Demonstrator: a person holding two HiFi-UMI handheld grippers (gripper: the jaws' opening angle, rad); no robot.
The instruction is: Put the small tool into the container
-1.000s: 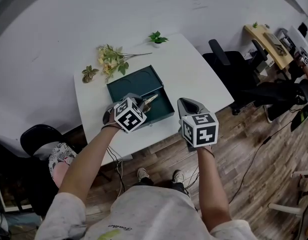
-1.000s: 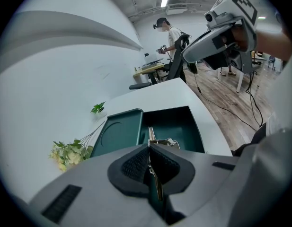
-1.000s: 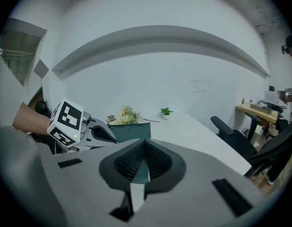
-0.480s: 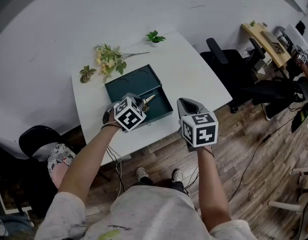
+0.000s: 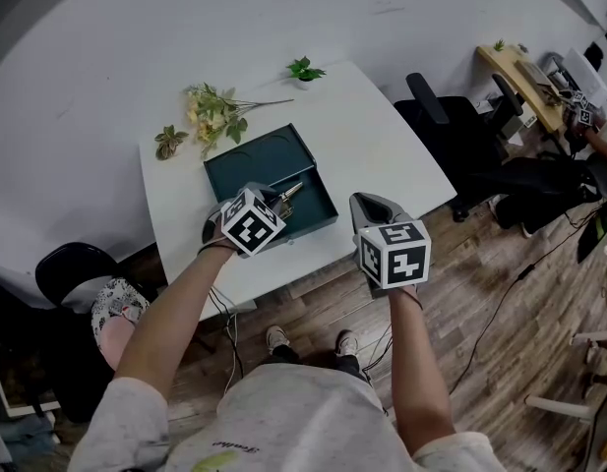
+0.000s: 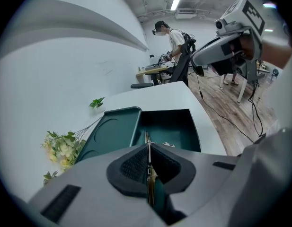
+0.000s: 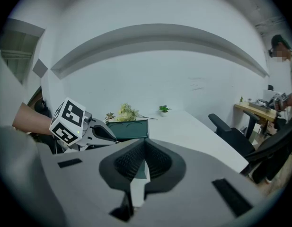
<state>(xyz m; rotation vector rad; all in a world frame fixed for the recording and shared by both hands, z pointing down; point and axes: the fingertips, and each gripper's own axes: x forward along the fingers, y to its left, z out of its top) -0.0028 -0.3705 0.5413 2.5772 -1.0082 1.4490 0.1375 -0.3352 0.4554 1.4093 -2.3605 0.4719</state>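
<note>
Small tool (image 6: 148, 162): thin, metal, clamped between the closed jaws of the left gripper (image 5: 276, 205), tip pointing forward above the deep half of the container (image 5: 254, 160), not touching it.
Container: dark green box, lid laid open flat, on the white table (image 5: 382, 146).
Left arm: bare forearm stretched forward, hand at the table's near edge.
Right gripper (image 5: 367, 206): jaws pressed together, nothing between them; held beside the left one, near the table's edge, forearm extended.
Flowers (image 5: 216, 116) and potted plant (image 5: 304, 70): behind the container.
</note>
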